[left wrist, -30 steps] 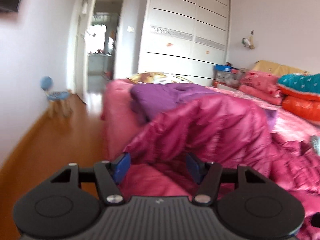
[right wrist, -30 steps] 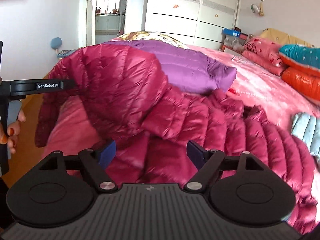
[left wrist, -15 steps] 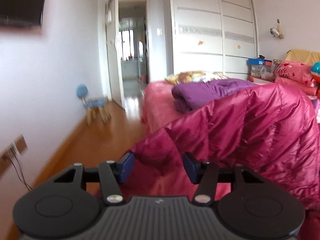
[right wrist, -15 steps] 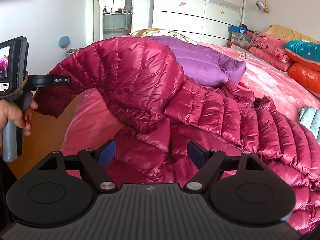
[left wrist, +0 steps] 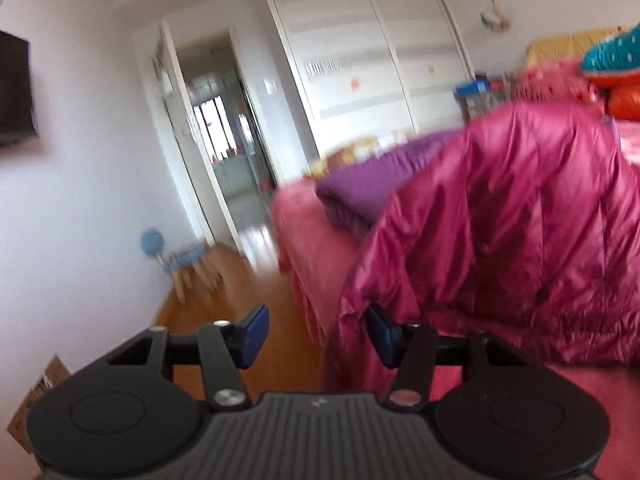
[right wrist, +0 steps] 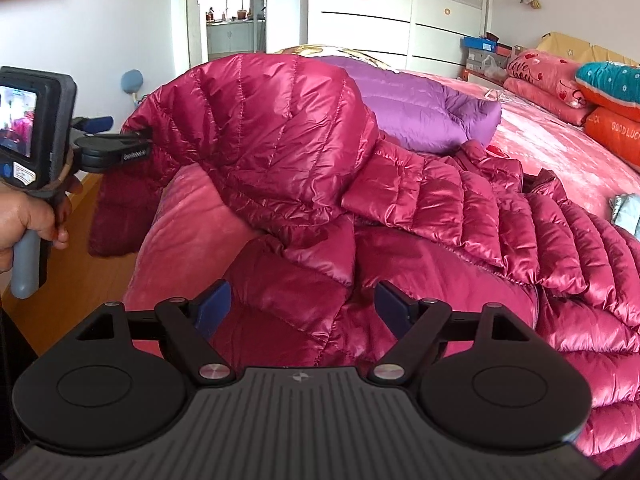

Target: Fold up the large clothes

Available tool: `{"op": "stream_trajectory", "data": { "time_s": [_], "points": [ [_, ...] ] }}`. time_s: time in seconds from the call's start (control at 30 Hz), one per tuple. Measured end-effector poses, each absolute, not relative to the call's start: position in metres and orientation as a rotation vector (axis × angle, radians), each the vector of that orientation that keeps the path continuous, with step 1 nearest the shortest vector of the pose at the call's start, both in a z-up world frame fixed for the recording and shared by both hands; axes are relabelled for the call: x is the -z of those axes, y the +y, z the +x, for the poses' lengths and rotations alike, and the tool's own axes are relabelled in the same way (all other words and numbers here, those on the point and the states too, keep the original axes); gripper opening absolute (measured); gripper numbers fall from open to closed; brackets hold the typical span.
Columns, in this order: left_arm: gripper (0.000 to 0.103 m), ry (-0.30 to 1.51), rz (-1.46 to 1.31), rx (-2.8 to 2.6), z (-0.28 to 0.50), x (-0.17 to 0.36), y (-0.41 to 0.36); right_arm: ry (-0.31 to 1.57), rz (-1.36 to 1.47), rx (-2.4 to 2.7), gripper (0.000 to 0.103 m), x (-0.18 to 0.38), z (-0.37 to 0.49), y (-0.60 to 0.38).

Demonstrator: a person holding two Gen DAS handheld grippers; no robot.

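A large magenta quilted down coat [right wrist: 420, 208] lies on the pink bed [right wrist: 560, 148]; its sleeve part [right wrist: 272, 136] arches up off the bed edge. It also fills the right of the left wrist view [left wrist: 512, 224]. My left gripper [left wrist: 316, 334] is open with the coat's hem draped against its right finger [left wrist: 380, 336]. In the right wrist view the left gripper [right wrist: 120, 138] sits at the coat's left edge. My right gripper [right wrist: 304, 312] is open, just above the coat's lower panel, holding nothing.
A folded purple coat [right wrist: 432, 108] lies behind the magenta one. Pillows [right wrist: 608, 84] are stacked at the bed's head on the right. A small blue chair [left wrist: 180, 260] stands on the wood floor by the left wall. White wardrobes [right wrist: 400, 12] and a doorway [left wrist: 228, 140] are behind.
My left gripper has swung left and away from the bed, so more floor shows and the coat is off to its right. The coat's raised sleeve has spread out. The right gripper has barely moved.
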State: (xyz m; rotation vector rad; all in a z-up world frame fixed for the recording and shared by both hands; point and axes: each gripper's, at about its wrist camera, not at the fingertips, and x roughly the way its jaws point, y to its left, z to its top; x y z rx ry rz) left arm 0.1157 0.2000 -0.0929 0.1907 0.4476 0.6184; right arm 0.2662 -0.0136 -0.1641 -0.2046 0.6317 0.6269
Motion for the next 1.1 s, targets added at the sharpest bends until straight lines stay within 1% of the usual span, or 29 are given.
{"op": "stream_trajectory", "data": {
  "time_s": [0.03,0.07,0.1,0.17,0.27,0.37,0.57,0.67,0.83,1.0,1.1],
  "points": [
    [0.037,0.488,0.161,-0.606,0.119,0.095,0.204,0.634,-0.200,-0.627,0.098,0.164,0.266,-0.014],
    [0.023,0.527,0.118,-0.581,0.121,0.096,0.209,0.636,-0.195,-0.627,0.098,0.165,0.266,-0.015],
    [0.016,0.557,0.059,-0.548,0.123,0.096,0.215,0.637,-0.193,-0.626,0.098,0.165,0.266,-0.016],
    [0.008,0.593,-0.088,-0.469,0.122,0.092,0.229,0.636,-0.191,-0.625,0.098,0.165,0.266,-0.017],
    [0.006,0.598,-0.246,-0.347,0.117,0.081,0.245,0.630,-0.162,-0.619,0.099,0.162,0.268,-0.022],
    [0.006,0.574,-0.346,-0.193,0.109,0.067,0.256,0.615,-0.105,-0.609,0.100,0.157,0.271,-0.033],
    [0.006,0.496,-0.574,0.060,0.093,0.031,0.270,0.595,0.109,-0.622,0.101,0.148,0.277,-0.073],
    [0.006,0.471,-0.616,0.150,0.092,0.012,0.247,0.578,0.125,-0.639,0.101,0.146,0.276,-0.087],
    [0.006,0.494,-0.613,0.271,0.094,-0.015,0.197,0.551,0.156,-0.602,0.102,0.143,0.276,-0.115],
    [0.006,0.564,-0.654,0.346,0.115,-0.026,0.148,0.509,0.235,-0.543,0.103,0.137,0.276,-0.156],
    [0.006,0.629,-0.737,0.378,0.132,-0.024,0.122,0.510,0.322,-0.502,0.103,0.142,0.277,-0.187]
  ]
}}
